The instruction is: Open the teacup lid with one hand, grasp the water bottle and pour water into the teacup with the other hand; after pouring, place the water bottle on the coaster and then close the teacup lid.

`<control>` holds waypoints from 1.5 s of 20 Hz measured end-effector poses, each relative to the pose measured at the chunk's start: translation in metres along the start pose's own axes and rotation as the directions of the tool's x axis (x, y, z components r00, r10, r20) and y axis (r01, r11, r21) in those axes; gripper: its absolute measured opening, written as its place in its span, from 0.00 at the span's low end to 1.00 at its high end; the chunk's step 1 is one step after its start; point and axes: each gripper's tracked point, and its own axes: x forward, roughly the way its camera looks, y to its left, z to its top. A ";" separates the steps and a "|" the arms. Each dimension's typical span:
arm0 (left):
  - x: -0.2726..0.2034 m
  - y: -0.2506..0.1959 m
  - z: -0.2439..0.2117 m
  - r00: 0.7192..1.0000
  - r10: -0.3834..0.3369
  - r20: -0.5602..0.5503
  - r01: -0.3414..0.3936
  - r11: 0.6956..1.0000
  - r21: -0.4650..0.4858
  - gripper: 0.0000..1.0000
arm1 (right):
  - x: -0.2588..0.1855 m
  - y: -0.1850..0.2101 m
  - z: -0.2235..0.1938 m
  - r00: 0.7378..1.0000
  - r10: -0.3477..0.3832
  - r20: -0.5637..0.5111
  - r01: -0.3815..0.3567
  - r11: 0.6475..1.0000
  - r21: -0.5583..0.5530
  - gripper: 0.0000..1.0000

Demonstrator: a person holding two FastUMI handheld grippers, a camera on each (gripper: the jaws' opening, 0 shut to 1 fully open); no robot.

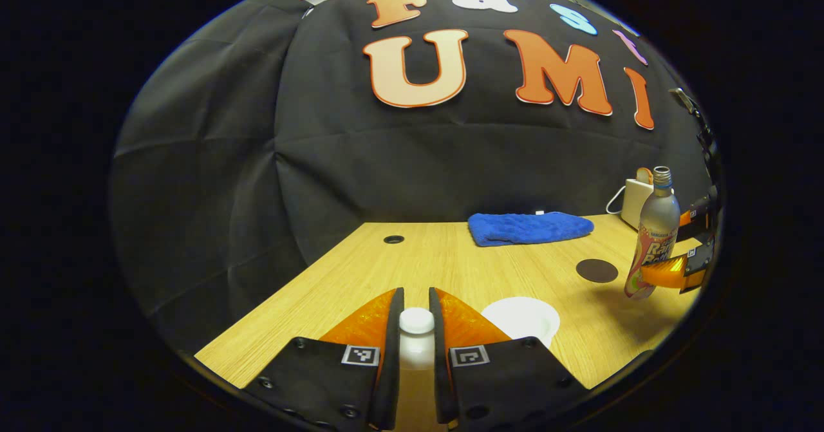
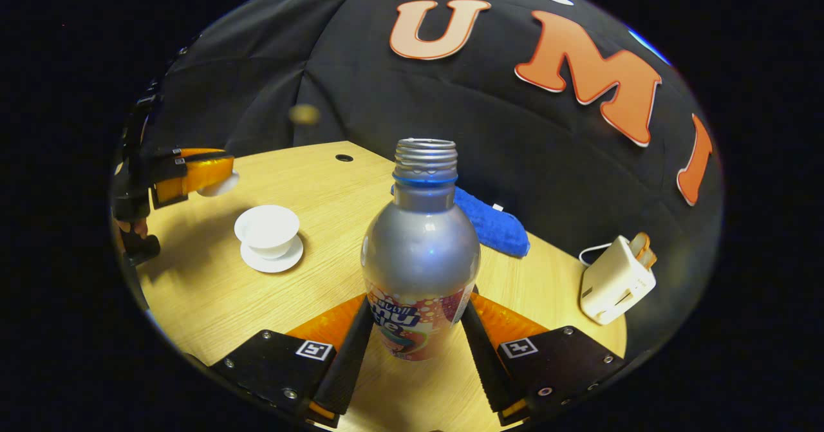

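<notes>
Left gripper view: the left hand-held gripper [image 1: 416, 309] is closing both fingers on the knob of the white teacup lid [image 1: 416, 321], holding the lid clear of the cup. The open white teacup [image 1: 521, 318] is sitting on the wooden bench [image 1: 360, 271] just to the right of this gripper's fingers. Beyond the teacup, a dark round coaster [image 1: 597, 270] is lying flat on the bench, bare. To the right of the coaster, the right hand-held gripper [image 1: 650, 276] is clasping the lower body of the silver water bottle [image 1: 653, 232], which is leaning slightly and has no cap on its neck. Behind the coaster, a blue cloth [image 1: 528, 227] is lying near the far edge of the bench, and a white toaster [image 1: 637, 200] is standing behind the bottle.

Right gripper view: the right hand-held gripper [image 2: 415, 329] is pressing both fingers against the label band of the water bottle [image 2: 420, 258], whose threaded mouth is open. To the left of the bottle, the teacup [image 2: 266, 228] is resting on a white saucer [image 2: 270, 259], uncovered. Farther left of the teacup, the left hand-held gripper [image 2: 215, 181] is carrying the teacup lid [image 2: 220, 186] above the bench [image 2: 212, 303]. The blue cloth [image 2: 492, 226] is lying behind the bottle, and the toaster [image 2: 615, 281] is standing to the right of it.
</notes>
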 end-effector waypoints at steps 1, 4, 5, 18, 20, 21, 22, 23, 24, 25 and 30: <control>-0.003 0.006 -0.001 1.000 0.008 0.000 -0.008 1.000 -0.008 0.23 | 0.000 -0.001 0.005 1.000 -0.002 -0.005 0.001 0.999 -0.036 0.80; -0.012 0.028 -0.002 0.999 0.035 0.003 -0.035 0.999 -0.022 0.26 | 0.004 -0.003 0.025 1.000 -0.018 -0.010 0.016 0.985 -0.170 0.78; -0.014 0.034 -0.003 0.999 0.042 0.005 -0.042 0.999 -0.025 0.26 | 0.006 -0.003 0.029 1.000 -0.026 -0.011 0.023 0.976 -0.216 0.78; -0.032 0.081 -0.011 0.996 0.083 0.006 -0.083 0.995 -0.050 0.26 | 0.026 0.027 0.045 0.993 -0.089 -0.075 0.030 0.821 -0.570 0.78; -0.032 0.083 -0.012 0.997 0.083 0.004 -0.083 0.995 -0.052 0.26 | 0.026 0.027 0.047 0.991 -0.118 -0.057 0.056 0.777 -0.627 0.78; -0.031 0.084 -0.014 0.996 0.084 0.002 -0.083 0.995 -0.055 0.26 | 0.026 0.027 0.048 0.989 -0.143 -0.038 0.083 0.746 -0.661 0.77; -0.032 0.086 -0.015 0.996 0.085 0.001 -0.085 0.995 -0.057 0.26 | 0.025 0.026 0.051 0.983 -0.181 -0.011 0.122 0.706 -0.698 0.78; -0.032 0.086 -0.017 0.996 0.086 -0.001 -0.086 0.995 -0.059 0.26 | 0.022 0.031 0.053 0.980 -0.201 0.009 0.145 0.677 -0.722 0.77; -0.032 0.087 -0.018 0.996 0.087 -0.003 -0.087 0.994 -0.061 0.26 | 0.019 0.036 0.055 0.977 -0.210 0.020 0.156 0.653 -0.741 0.78; -0.032 0.088 -0.019 0.996 0.086 -0.003 -0.086 0.994 -0.062 0.26 | 0.016 0.037 0.057 0.977 -0.213 0.025 0.159 0.641 -0.751 0.77; -0.033 0.093 -0.022 0.996 0.090 -0.007 -0.090 0.994 -0.061 0.26 | 0.012 0.032 0.064 0.958 -0.265 0.109 0.232 0.498 -0.836 0.78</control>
